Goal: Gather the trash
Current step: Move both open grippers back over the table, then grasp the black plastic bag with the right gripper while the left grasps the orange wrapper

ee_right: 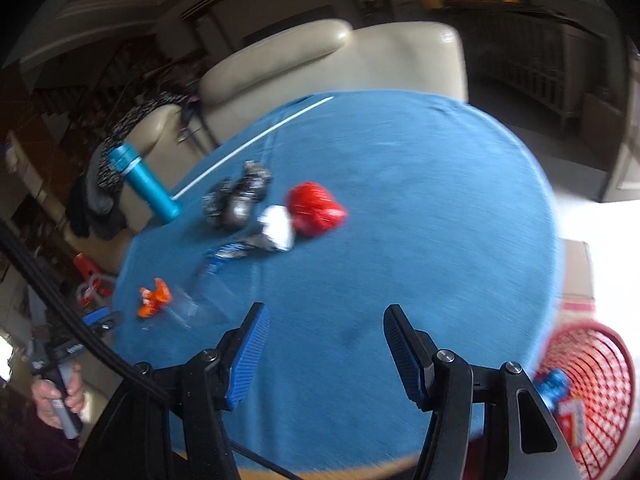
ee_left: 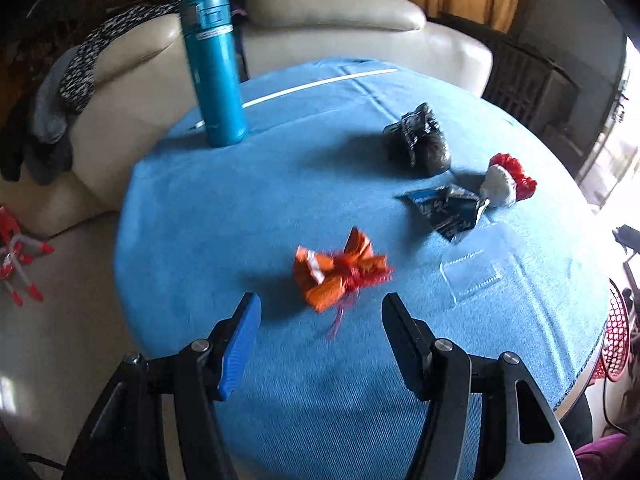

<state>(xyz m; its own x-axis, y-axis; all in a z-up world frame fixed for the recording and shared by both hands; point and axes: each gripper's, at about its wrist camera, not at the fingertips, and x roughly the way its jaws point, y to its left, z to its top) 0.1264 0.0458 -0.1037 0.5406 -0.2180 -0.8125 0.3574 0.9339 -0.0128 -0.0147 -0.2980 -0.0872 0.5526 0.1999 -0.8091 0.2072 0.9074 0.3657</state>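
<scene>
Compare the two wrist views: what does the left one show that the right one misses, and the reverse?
Only the left wrist view shows the open left gripper hanging just short of the orange wrapper, with nothing between its jaws.

Only the right wrist view shows the open, empty right gripper, the inside of the red basket with a blue wrapper already in it, and a hand gripping a handle.

Both show the blue cloth, teal bottle, black bag, red and white bundle, clear packet and cream sofa.
</scene>
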